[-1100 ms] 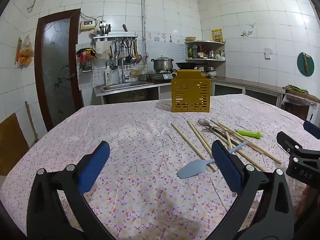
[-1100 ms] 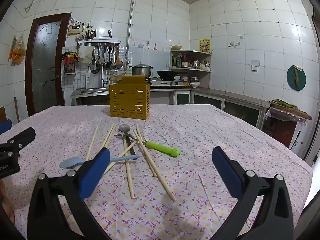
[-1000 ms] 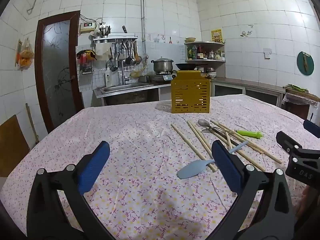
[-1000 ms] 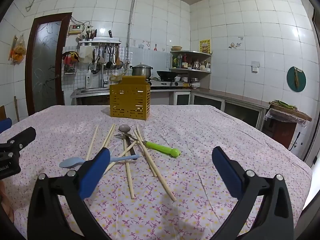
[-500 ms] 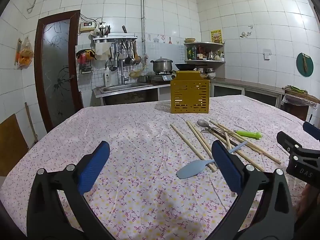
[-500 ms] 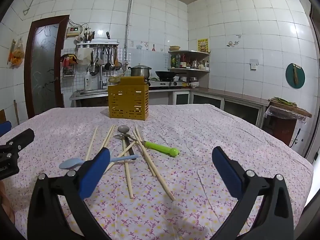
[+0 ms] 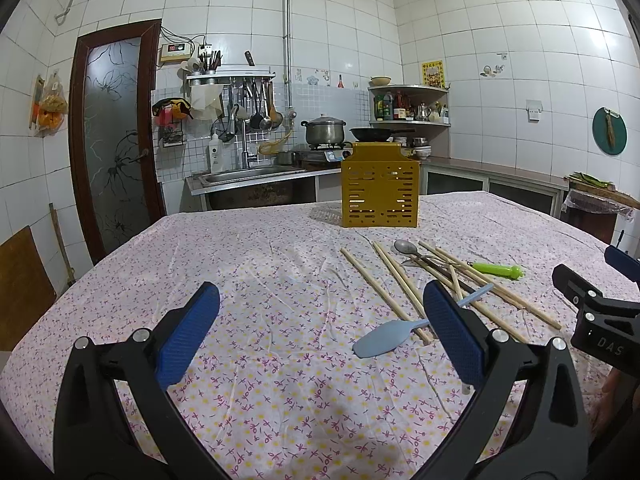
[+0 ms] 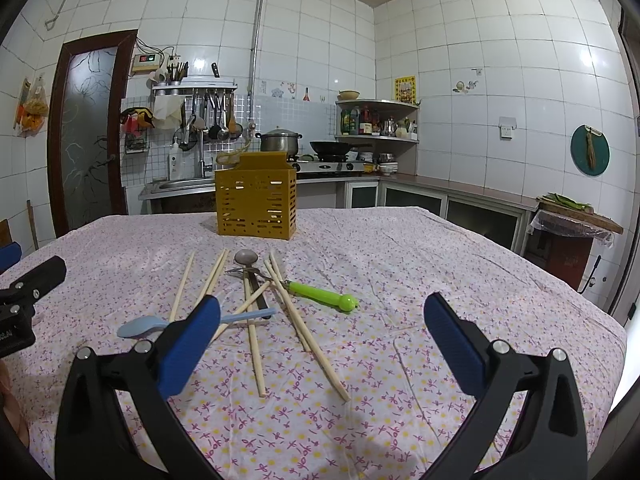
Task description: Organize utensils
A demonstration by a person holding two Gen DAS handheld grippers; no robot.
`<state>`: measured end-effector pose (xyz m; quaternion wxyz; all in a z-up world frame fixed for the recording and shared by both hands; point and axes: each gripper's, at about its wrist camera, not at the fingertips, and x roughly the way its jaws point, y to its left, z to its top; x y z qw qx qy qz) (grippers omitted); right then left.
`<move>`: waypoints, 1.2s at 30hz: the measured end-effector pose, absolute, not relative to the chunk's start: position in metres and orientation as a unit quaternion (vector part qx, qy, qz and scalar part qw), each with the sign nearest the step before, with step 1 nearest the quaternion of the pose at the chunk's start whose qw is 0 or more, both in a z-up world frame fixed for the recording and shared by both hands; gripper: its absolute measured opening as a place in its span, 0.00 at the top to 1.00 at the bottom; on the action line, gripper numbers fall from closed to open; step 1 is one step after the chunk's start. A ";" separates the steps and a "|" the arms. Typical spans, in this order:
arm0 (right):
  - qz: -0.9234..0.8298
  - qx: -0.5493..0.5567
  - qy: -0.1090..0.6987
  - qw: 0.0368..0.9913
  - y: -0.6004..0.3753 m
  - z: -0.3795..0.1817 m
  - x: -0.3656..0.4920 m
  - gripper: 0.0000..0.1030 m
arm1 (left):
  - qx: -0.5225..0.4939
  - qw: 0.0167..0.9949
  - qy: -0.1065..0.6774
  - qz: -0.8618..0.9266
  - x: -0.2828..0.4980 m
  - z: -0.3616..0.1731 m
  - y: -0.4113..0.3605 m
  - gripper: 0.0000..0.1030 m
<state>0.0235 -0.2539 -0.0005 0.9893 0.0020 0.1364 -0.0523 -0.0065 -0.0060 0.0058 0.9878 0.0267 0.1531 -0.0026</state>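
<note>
A yellow slotted utensil holder [image 7: 379, 190] [image 8: 256, 196] stands upright at the table's far middle. In front of it lies a loose pile: several wooden chopsticks [image 7: 396, 276] [image 8: 296, 322], a metal spoon [image 7: 403, 246] [image 8: 245, 257], a green-handled tool [image 7: 496, 269] [image 8: 322, 293] and a light blue plastic spoon [image 7: 384, 340] [image 8: 144, 327]. My left gripper [image 7: 320, 332] is open and empty, above the cloth left of the pile. My right gripper [image 8: 322, 332] is open and empty, above the near end of the pile.
The table carries a pink floral cloth [image 7: 260, 264] [image 8: 420, 264]. Each gripper shows at the edge of the other's view [image 7: 592, 312] [image 8: 24, 292]. Behind the table are a sink counter [image 7: 248, 174], a stove with a pot [image 7: 324, 132] and a door [image 7: 116, 140].
Both grippers have stayed open and nearly still; the views have shifted only slightly. The utensils have not moved.
</note>
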 end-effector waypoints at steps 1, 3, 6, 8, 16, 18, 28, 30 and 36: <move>-0.053 0.002 0.136 0.989 -0.254 -0.001 0.023 0.04 | 0.026 0.988 0.153 -0.003 -0.006 0.006 -0.006 0.05; -0.053 0.002 0.135 0.989 -0.254 -0.001 0.023 0.04 | 0.027 0.988 0.153 -0.003 -0.007 0.006 -0.006 0.05; -0.052 0.002 0.136 0.989 -0.254 0.000 0.024 0.04 | 0.026 0.988 0.152 -0.003 -0.007 0.006 -0.006 0.05; -0.053 0.002 0.136 0.989 -0.254 0.000 0.023 0.04 | 0.026 0.988 0.153 -0.003 -0.007 0.006 -0.006 0.05; -0.052 0.003 0.136 0.989 -0.254 0.000 0.023 0.04 | 0.026 0.988 0.153 -0.003 -0.007 0.006 -0.006 0.05; -0.052 0.003 0.136 0.989 -0.254 0.000 0.023 0.04 | 0.026 0.988 0.152 -0.003 -0.007 0.006 -0.006 0.05; -0.054 0.006 0.136 0.989 -0.255 -0.001 0.024 0.04 | 0.026 0.988 0.153 -0.003 -0.007 0.006 -0.005 0.05; -0.053 0.006 0.136 0.989 -0.255 -0.001 0.024 0.04 | 0.026 0.988 0.153 -0.003 -0.007 0.005 -0.005 0.05; -0.053 0.007 0.136 0.989 -0.256 -0.001 0.024 0.04 | 0.025 0.988 0.153 -0.003 -0.006 0.005 -0.005 0.05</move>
